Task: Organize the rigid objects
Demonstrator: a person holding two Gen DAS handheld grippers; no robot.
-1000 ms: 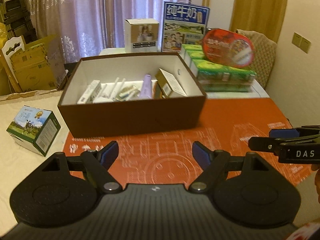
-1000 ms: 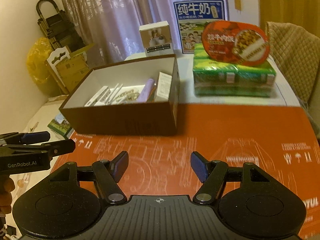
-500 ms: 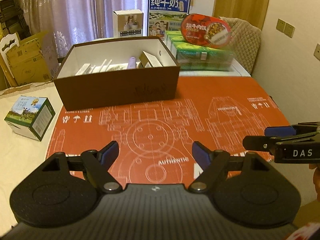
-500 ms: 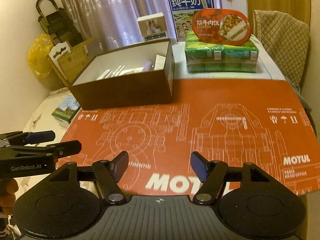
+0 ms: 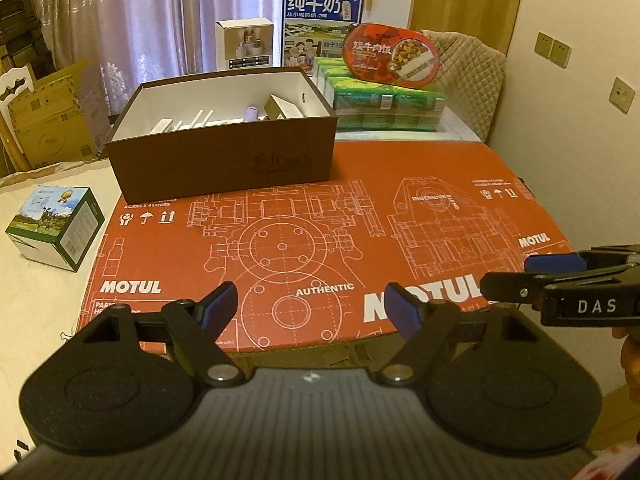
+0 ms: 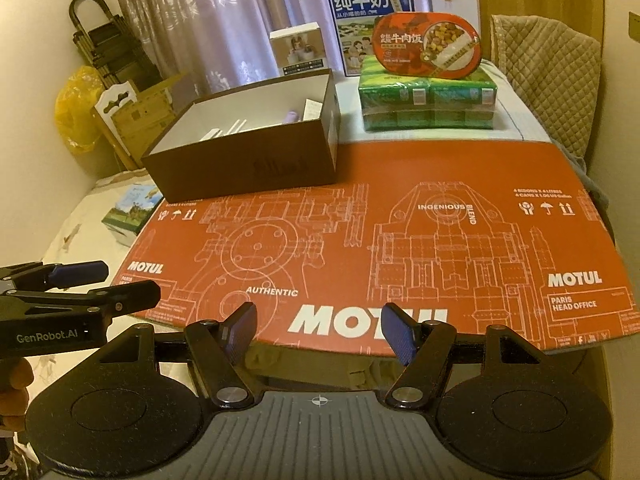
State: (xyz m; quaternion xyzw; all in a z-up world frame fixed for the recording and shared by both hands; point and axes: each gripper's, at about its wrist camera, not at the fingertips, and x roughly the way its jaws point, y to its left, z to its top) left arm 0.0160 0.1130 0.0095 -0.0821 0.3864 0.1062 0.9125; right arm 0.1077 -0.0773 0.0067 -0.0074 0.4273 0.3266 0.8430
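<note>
A brown open box (image 5: 224, 160) (image 6: 248, 164) stands at the back of the red printed cardboard sheet (image 5: 320, 232) (image 6: 400, 232). Inside it lie several small items: white packets, a purple tube (image 5: 251, 112) and a small tan carton (image 5: 282, 109). My left gripper (image 5: 310, 306) hangs open over the sheet's near edge with nothing between its fingers. My right gripper (image 6: 318, 324) is open and empty too, over the same near edge. Each gripper shows at the side of the other's view.
A green-and-blue milk carton (image 5: 54, 226) lies left of the sheet on the pale table. Behind the sheet stand green drink packs (image 6: 428, 106) topped by a red oval meal tub (image 6: 426, 46), a blue milk case (image 5: 322, 24) and a small white box (image 5: 244, 44). A quilted chair back (image 6: 548, 80) is right.
Both grippers have drawn back from the brown box toward the sheet's near edge, so more of the red sheet shows. Their jaws stay as wide as before.
</note>
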